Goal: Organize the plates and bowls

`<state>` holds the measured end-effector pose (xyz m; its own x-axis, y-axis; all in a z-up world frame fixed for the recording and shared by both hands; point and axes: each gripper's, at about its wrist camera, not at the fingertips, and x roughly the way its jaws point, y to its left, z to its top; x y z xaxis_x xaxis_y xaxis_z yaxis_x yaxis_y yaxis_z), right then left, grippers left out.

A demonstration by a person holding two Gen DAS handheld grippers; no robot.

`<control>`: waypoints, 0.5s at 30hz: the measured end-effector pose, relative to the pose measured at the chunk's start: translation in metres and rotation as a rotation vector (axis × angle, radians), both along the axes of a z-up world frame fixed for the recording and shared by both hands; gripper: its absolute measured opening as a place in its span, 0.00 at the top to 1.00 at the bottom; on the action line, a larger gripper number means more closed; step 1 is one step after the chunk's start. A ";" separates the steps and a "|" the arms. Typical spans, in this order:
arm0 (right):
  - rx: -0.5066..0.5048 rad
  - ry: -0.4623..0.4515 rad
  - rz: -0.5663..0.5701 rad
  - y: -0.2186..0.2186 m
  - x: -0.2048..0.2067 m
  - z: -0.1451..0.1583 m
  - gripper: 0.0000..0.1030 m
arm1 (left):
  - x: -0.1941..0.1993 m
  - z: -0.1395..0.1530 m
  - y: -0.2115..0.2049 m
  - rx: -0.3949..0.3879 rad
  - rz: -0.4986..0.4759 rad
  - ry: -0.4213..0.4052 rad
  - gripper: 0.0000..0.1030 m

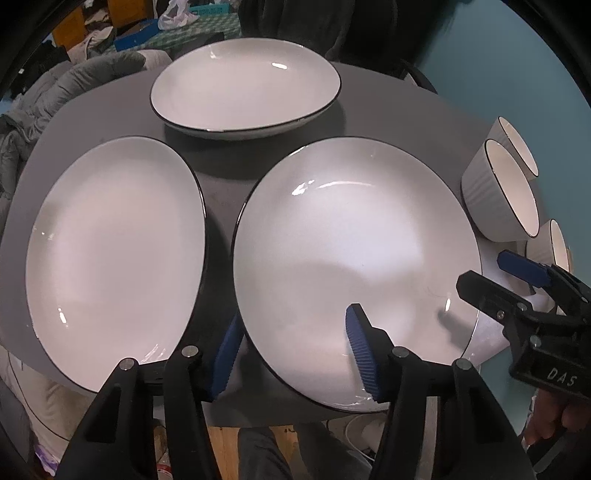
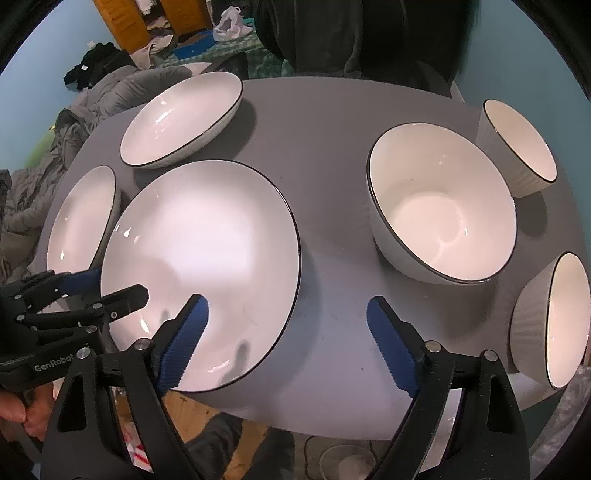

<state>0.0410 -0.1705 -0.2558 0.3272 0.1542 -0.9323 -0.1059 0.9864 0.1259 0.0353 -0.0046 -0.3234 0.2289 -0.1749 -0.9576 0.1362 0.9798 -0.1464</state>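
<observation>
Three white black-rimmed plates lie on the grey table (image 1: 221, 155): a near-right plate (image 1: 354, 258), a near-left plate (image 1: 114, 258) and a far plate (image 1: 243, 86). My left gripper (image 1: 295, 354) is open, its jaws straddling the near-right plate's front-left rim. That plate also shows in the right wrist view (image 2: 207, 266). My right gripper (image 2: 288, 343) is open and empty, hovering over the plate's right edge and bare table. Three white ribbed bowls stand at the right: a big one (image 2: 443, 206), a far one (image 2: 517, 147) and a near one (image 2: 550, 321).
The table's front edge is close under both grippers. A grey padded jacket (image 2: 110, 96) lies off the table's far left. Clutter and a dark chair (image 2: 351, 33) sit behind the table. Each gripper shows in the other's view, the right one (image 1: 517, 280) beside the bowls.
</observation>
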 end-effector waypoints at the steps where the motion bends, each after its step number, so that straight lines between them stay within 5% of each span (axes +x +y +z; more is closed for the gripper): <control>1: 0.003 0.004 -0.001 -0.001 0.001 -0.001 0.18 | 0.000 -0.002 0.000 0.000 0.000 0.004 0.44; 15: 0.034 0.053 0.020 -0.001 0.011 -0.015 0.30 | 0.011 -0.016 -0.001 -0.022 0.015 0.034 0.51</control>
<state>0.0517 -0.1711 -0.2707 0.2742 0.1923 -0.9422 -0.1175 0.9792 0.1657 0.0459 -0.0056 -0.3394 0.1995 -0.1930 -0.9607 0.1161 0.9782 -0.1724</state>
